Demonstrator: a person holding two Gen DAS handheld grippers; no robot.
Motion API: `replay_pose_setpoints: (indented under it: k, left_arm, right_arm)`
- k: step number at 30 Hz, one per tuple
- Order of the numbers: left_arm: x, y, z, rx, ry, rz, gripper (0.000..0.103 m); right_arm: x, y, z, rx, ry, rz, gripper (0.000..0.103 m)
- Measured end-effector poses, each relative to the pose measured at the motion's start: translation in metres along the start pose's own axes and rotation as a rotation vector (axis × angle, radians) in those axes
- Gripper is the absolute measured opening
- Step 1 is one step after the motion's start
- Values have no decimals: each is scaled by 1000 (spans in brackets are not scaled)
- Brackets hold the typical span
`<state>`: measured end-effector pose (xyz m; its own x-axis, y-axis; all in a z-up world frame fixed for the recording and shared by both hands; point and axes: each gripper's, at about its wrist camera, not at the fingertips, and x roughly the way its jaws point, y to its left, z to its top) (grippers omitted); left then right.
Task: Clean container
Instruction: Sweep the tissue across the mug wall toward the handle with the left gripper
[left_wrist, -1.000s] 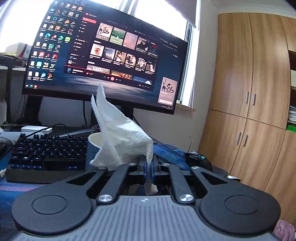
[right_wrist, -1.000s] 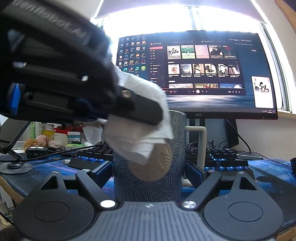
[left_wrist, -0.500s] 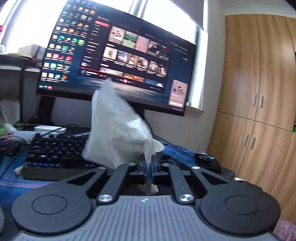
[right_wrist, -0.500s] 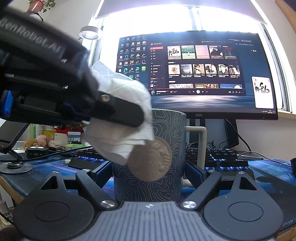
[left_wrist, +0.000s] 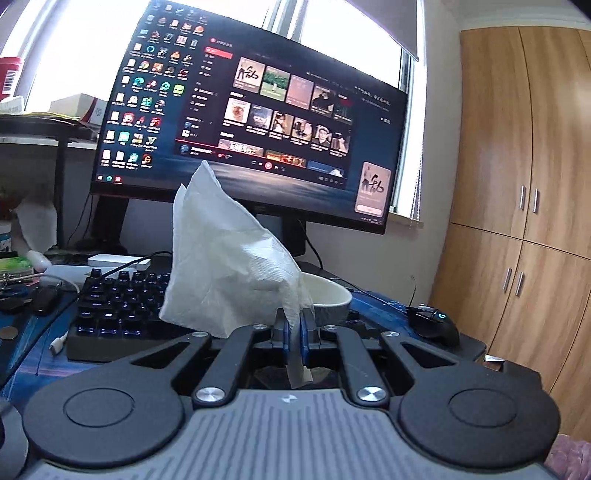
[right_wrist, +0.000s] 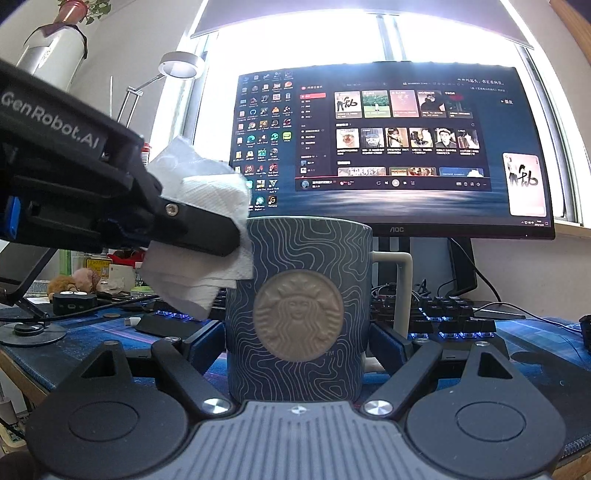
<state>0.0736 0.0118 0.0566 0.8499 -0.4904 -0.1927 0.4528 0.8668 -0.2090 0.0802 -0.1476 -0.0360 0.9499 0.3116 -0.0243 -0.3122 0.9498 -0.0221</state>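
A blue Starbucks mug (right_wrist: 299, 317) with a wavy line pattern stands upright on the desk mat, held between the fingers of my right gripper (right_wrist: 297, 343). Its white rim also shows in the left wrist view (left_wrist: 328, 295). My left gripper (left_wrist: 293, 325) is shut on a crumpled white paper towel (left_wrist: 229, 269). In the right wrist view the left gripper (right_wrist: 229, 243) comes in from the left, with the towel (right_wrist: 199, 236) beside the mug's upper left rim, outside the mug.
A large lit monitor (right_wrist: 395, 147) stands behind the mug. A backlit black keyboard (left_wrist: 118, 310) lies on the blue desk mat (right_wrist: 535, 343). A black mouse (left_wrist: 434, 325) sits to the right. A wooden wardrobe (left_wrist: 517, 184) fills the right side. A desk lamp (right_wrist: 181, 66) stands at the left.
My left gripper has drawn back to the left and up with the towel, uncovering the mug's front and logo. The right gripper and mug have not moved.
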Motion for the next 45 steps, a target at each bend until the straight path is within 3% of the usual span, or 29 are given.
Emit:
replay_pose_setpoints:
  k: [22, 35, 45]
  left_arm:
    - [18, -21, -3, 0, 13, -107, 8]
    - [0, 4, -5, -59, -10, -41, 8]
    - [0, 6, -5, -55, -11, -35, 8]
  right_arm:
    - [0, 1, 0, -2, 2, -1, 88]
    - [2, 0, 1, -5, 1, 0, 88]
    - [3, 0, 1, -6, 0, 0, 88]
